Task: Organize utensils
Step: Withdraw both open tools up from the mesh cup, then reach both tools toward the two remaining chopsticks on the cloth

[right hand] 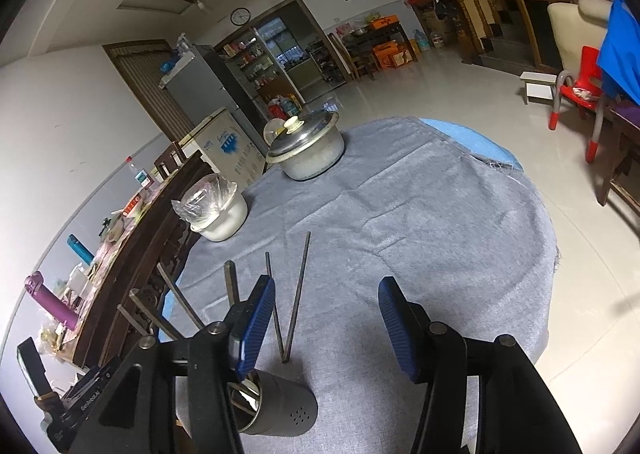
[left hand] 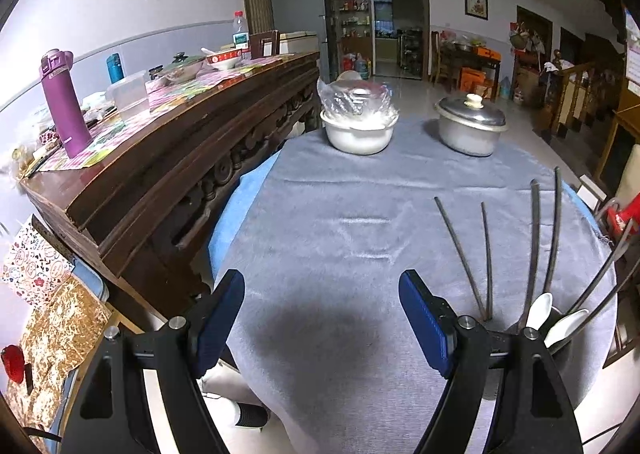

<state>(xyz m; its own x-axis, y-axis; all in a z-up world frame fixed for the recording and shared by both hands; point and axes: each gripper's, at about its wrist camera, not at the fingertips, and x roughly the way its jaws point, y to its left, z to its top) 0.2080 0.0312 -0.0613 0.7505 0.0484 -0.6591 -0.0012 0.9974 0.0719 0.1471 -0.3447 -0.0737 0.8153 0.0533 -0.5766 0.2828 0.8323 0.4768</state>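
Grippers (left hand: 322, 318) over grey tablecloth (left hand: 340, 213)

Home dining room: fridge (left hand: 298, 9), pots (left hand: 469, 125).

Two chopsticks (right hand: 294, 302) on cloth, one utensil holder (right hand: 280, 408), two white spoons (left hand: 540, 310), two pots (left hand: 470, 125).

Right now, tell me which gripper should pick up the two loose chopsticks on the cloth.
Right. The right gripper is open with the loose chopsticks lying between its fingers, beside the utensil holder. The left gripper, also open, faces bare cloth; the chopsticks sit off to its right.
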